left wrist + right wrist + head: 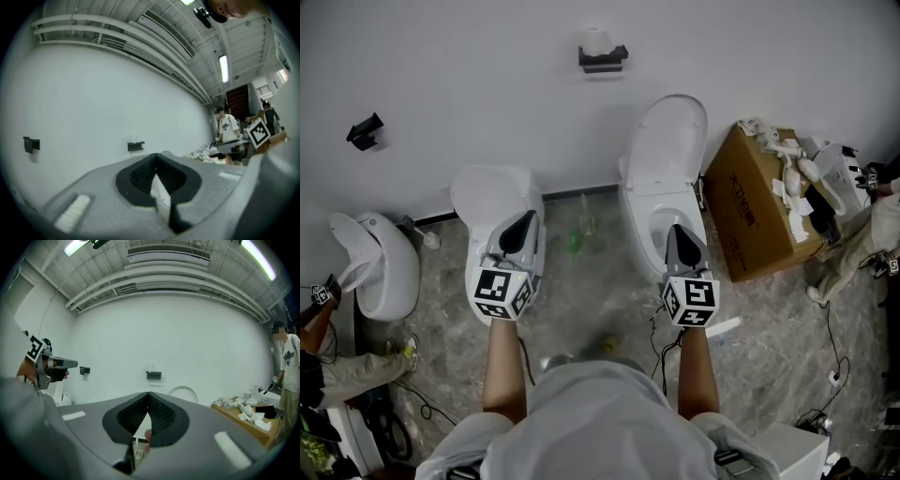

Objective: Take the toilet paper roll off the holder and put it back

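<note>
The only print of any size is on the side of the cardboard box, which stands on the floor toward its right edge, close to the wall. Its dark characters are too small to read. The cube on each gripper carries black-and-white square markers (patterns, not words).

The toilet paper roll sits on top of its black holder. The holder is fixed to the white wall, well above the wall's bottom edge. A second holder, also black, hangs further left on the same wall.

The left gripper is clenched, its jaws tip to tip with nothing between them. The right gripper is closed the same way and is also empty. Both point at the wall and are well apart from the roll.

In the head view the roll lies far beyond the two grippers, between their lines. In the right gripper view the holder shows just above the jaw tips, almost dead ahead. In the left gripper view it shows off to the left of the tips.

Under the left gripper stands a closed toilet. Under the right one stands an open toilet, its lid raised toward the wall.
</note>
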